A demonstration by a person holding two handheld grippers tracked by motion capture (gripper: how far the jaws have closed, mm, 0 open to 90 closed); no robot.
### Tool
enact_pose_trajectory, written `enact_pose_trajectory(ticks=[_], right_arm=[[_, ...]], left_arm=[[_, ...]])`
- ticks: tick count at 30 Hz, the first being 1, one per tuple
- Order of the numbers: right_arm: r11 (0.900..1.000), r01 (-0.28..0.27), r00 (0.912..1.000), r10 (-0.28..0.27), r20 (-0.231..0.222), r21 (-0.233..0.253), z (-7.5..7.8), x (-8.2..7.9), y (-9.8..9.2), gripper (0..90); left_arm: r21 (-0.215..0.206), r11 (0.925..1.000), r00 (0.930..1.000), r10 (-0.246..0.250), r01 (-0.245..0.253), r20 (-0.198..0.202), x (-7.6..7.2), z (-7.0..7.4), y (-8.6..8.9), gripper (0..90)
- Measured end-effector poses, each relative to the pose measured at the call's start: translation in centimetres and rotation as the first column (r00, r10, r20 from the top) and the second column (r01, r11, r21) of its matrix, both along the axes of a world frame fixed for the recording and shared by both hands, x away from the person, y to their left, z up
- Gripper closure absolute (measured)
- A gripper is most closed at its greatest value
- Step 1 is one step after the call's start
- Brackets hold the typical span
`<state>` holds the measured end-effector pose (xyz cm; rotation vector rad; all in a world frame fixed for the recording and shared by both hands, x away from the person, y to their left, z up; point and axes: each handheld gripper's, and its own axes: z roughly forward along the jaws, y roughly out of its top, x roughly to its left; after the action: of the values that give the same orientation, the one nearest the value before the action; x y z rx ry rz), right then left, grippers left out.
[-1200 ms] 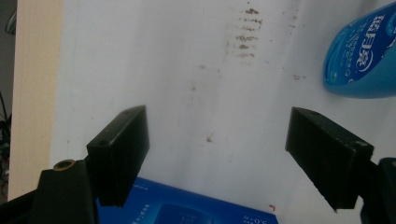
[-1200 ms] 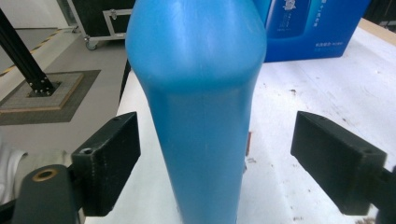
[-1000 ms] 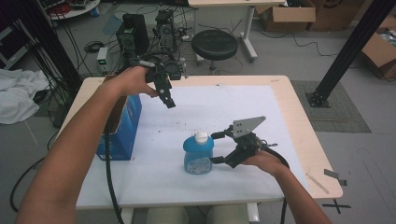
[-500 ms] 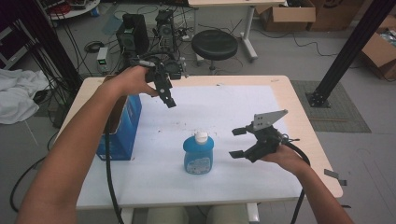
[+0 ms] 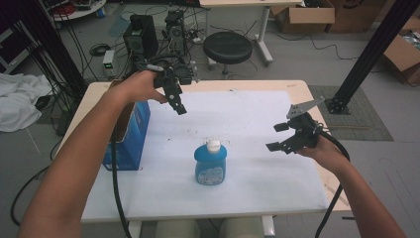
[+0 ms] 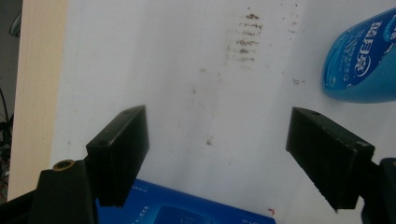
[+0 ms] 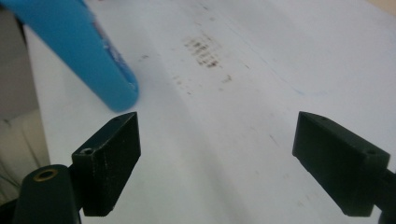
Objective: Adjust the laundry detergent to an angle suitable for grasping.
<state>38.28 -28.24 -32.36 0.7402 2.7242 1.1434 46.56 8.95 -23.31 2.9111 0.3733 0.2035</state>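
A blue bottle (image 5: 210,163) with a white cap stands upright on the white table sheet (image 5: 247,119), near the front middle. My right gripper (image 5: 277,137) hovers to the bottle's right, open and holding nothing, well apart from it. The bottle's base (image 7: 79,51) shows at the upper left in the right gripper view, beyond the spread jaws. My left gripper (image 5: 177,101) hangs open over the sheet's back left, above and behind the bottle (image 6: 362,60). A blue box (image 5: 130,134) stands at the table's left under my left forearm, and its top (image 6: 187,210) shows between the left jaws.
The sheet has faint brown smudges (image 6: 243,39) near its middle. Behind the table are a black stool (image 5: 228,47), computer cases (image 5: 141,32) and cables. A black frame post (image 5: 371,49) rises at the right. Bare wood (image 5: 317,114) edges the sheet.
My right gripper let go of the bottle, opened, and drew back to the right. The bottle stays standing where it was. The left gripper has not moved.
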Motion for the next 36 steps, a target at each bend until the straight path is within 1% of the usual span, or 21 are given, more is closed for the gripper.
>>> enact_pose_trajectory(ticks=[1, 3, 4, 5, 7, 9, 10, 13, 14, 15, 18, 20, 21, 26, 31, 36], right_arm=[[1.000, 0.012, 0.9999, -0.012, -0.007, -0.022, 0.3, 0.3, -0.1, 15.1], [0.997, 0.022, 0.9998, -0.022, -0.002, -0.074, 0.8, 0.7, -0.3, 15.3], [0.997, 0.022, 0.9998, -0.022, -0.002, -0.074, 0.8, 0.7, -0.3, 15.3], [0.993, 0.024, 0.9997, -0.025, -0.006, -0.115, 1.5, 1.2, -0.3, 16.0], [0.989, 0.022, 0.9997, -0.023, -0.008, -0.148, 2.1, 1.6, -0.2, 16.7], [0.982, 0.022, 0.9997, -0.024, -0.009, -0.188, 2.7, 2.0, -0.1, 16.7], [0.982, 0.022, 0.9997, -0.024, -0.009, -0.188, 2.7, 2.0, -0.1, 16.7], [0.973, 0.022, 0.9994, -0.027, -0.021, -0.228, 3.3, 2.6, 0.0, 16.6], [0.966, 0.019, 0.9991, -0.028, -0.032, -0.258, 3.4, 2.9, 0.1, 16.4], [0.962, 0.019, 0.9989, -0.030, -0.035, -0.272, 3.4, 3.0, 0.1, 16.3], [0.957, 0.010, 0.9986, -0.024, -0.047, -0.290, 3.2, 3.3, 0.0, 17.7], [0.951, 0.017, 0.9982, -0.034, -0.050, -0.307, 3.1, 3.5, -0.1, 17.9], [0.950, 0.016, 0.9982, -0.033, -0.049, -0.310, 3.0, 3.5, -0.1, 17.8], [0.950, 0.023, 0.9978, -0.041, -0.052, -0.311, 2.9, 3.8, -0.3, 17.7], [0.947, 0.005, 0.9980, -0.025, -0.059, -0.322, 2.7, 3.7, -0.1, 17.9], [0.948, 0.001, 0.9985, -0.018, -0.051, -0.318, 2.8, 3.7, 0.0, 17.7]], left_arm=[[-0.001, 1.0000, 1.0000, 0.001, -0.001, -0.001, 0.0, 0.0, 0.0, 22.0], [0.004, 1.0000, 1.0000, 0.001, -0.001, -0.002, 0.0, 0.0, 0.0, 22.0], [0.004, 1.0000, 1.0000, 0.001, -0.001, -0.002, 0.0, 0.0, 0.0, 22.0], [0.004, 1.0000, 1.0000, -0.002, 0.002, -0.003, 0.0, -0.1, 0.0, 22.0], [-0.002, 1.0000, 1.0000, 0.001, -0.001, -0.002, 0.0, -0.1, 0.0, 22.0], [-0.001, 1.0000, 1.0000, 0.002, -0.002, -0.002, -0.1, -0.1, 0.0, 22.0], [0.000, 1.0000, 1.0000, 0.001, -0.001, -0.004, -0.1, -0.2, 0.0, 22.0], [0.000, 1.0000, 1.0000, 0.003, -0.003, -0.007, -0.1, -0.2, 0.1, 22.0], [-0.001, 1.0000, 1.0000, 0.005, -0.005, -0.007, -0.1, -0.3, 0.1, 22.0], [-0.001, 1.0000, 1.0000, 0.005, -0.005, -0.007, -0.1, -0.3, 0.1, 22.0], [-0.003, 1.0000, 1.0000, 0.005, -0.005, -0.007, -0.2, -0.3, 0.2, 22.0], [-0.005, 1.0000, 1.0000, 0.008, -0.008, -0.005, -0.2, -0.3, 0.4, 22.0], [-0.005, 1.0000, 1.0000, 0.008, -0.008, -0.005, -0.2, -0.3, 0.4, 21.9], [-0.009, 0.9999, 0.9999, 0.013, -0.013, -0.003, -0.3, -0.2, 0.4, 22.0], [-0.007, 0.9999, 0.9999, 0.012, -0.012, -0.002, -0.3, -0.1, 0.3, 22.0], [-0.008, 0.9998, 0.9999, 0.016, -0.016, -0.002, -0.2, -0.2, 0.3, 22.0]])
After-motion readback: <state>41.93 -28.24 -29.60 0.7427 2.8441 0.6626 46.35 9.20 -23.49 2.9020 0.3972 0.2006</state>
